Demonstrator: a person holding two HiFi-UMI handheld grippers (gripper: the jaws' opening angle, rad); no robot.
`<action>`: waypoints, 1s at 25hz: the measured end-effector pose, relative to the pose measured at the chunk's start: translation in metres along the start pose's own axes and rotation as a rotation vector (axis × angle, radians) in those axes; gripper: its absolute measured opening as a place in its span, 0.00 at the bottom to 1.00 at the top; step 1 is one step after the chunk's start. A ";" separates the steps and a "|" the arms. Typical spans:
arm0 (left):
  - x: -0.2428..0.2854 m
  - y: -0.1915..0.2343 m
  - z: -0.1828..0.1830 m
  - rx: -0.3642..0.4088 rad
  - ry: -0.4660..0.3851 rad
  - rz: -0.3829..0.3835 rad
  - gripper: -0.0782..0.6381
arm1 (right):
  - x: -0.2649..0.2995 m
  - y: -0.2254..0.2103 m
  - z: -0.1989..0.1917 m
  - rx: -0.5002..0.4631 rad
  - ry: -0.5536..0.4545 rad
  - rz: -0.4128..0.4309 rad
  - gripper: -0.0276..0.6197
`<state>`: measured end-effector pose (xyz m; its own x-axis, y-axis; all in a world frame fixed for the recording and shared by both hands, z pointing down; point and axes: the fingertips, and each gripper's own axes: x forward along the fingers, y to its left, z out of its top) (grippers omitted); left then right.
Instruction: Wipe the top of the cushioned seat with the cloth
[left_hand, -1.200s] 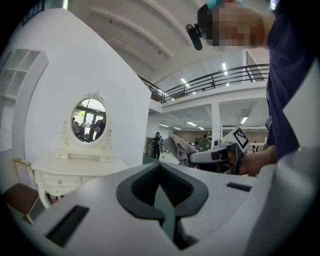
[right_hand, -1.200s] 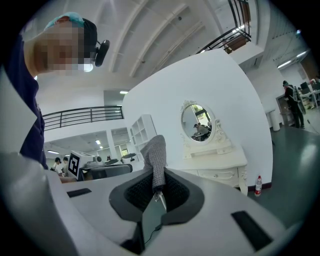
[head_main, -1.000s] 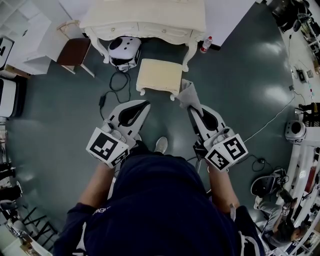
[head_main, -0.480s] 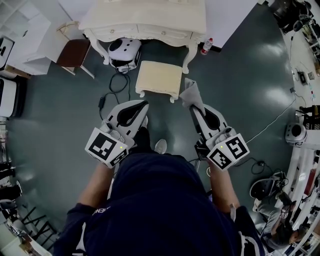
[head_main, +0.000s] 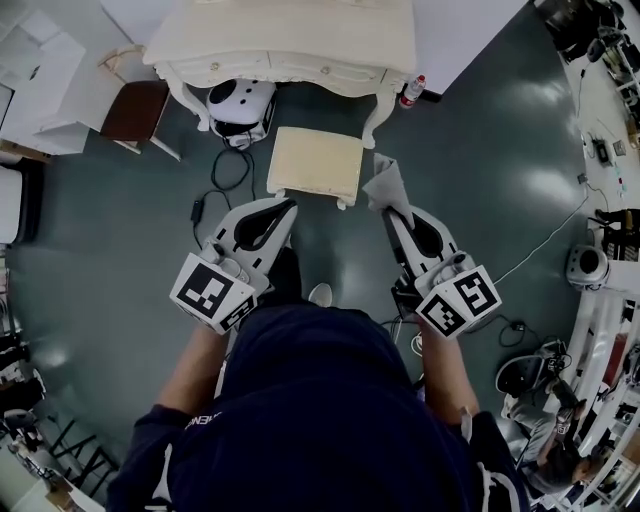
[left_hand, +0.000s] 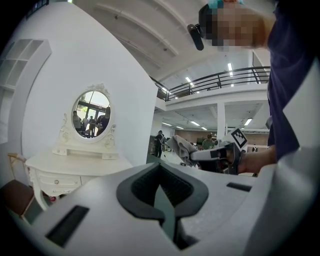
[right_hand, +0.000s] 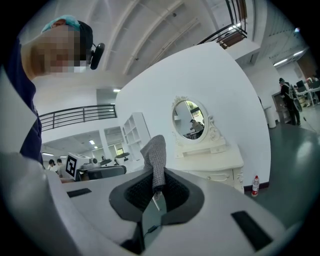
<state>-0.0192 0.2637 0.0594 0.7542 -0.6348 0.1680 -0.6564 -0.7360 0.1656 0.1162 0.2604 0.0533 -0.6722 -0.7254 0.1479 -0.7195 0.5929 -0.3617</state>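
The cushioned seat (head_main: 317, 163) is a low cream stool standing on the dark floor in front of a dressing table. In the head view my right gripper (head_main: 392, 213) is shut on a grey cloth (head_main: 387, 186), which sticks up from the jaws just right of the stool's near right corner. In the right gripper view the cloth (right_hand: 156, 155) stands upright out of the right gripper (right_hand: 157, 192). My left gripper (head_main: 288, 207) hovers near the stool's front left, jaws together and holding nothing. The left gripper (left_hand: 161, 187) sees the cloth (left_hand: 182, 146) off to its right.
A cream dressing table (head_main: 285, 35) with an oval mirror (left_hand: 93, 113) stands behind the stool. Under it sits a round white device (head_main: 240, 100) with cables (head_main: 215, 180) trailing over the floor. A brown chair (head_main: 135, 108) is at the left, and a bottle (head_main: 410, 90) stands by the table's right leg.
The stool and dressing table sit slightly nearer in the head view. Both grippers hold the same pose, and the cloth stays gripped.
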 end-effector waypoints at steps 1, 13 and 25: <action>0.004 0.010 -0.001 -0.003 0.005 -0.005 0.12 | 0.011 -0.004 0.000 0.005 0.002 -0.003 0.11; 0.049 0.148 0.011 -0.040 0.057 -0.051 0.12 | 0.148 -0.044 0.022 0.023 0.043 -0.043 0.11; 0.076 0.264 0.006 -0.101 0.084 -0.086 0.12 | 0.263 -0.074 0.031 0.023 0.123 -0.082 0.11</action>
<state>-0.1351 0.0202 0.1095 0.8063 -0.5455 0.2288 -0.5911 -0.7569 0.2786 -0.0017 0.0148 0.0900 -0.6291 -0.7216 0.2892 -0.7693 0.5245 -0.3648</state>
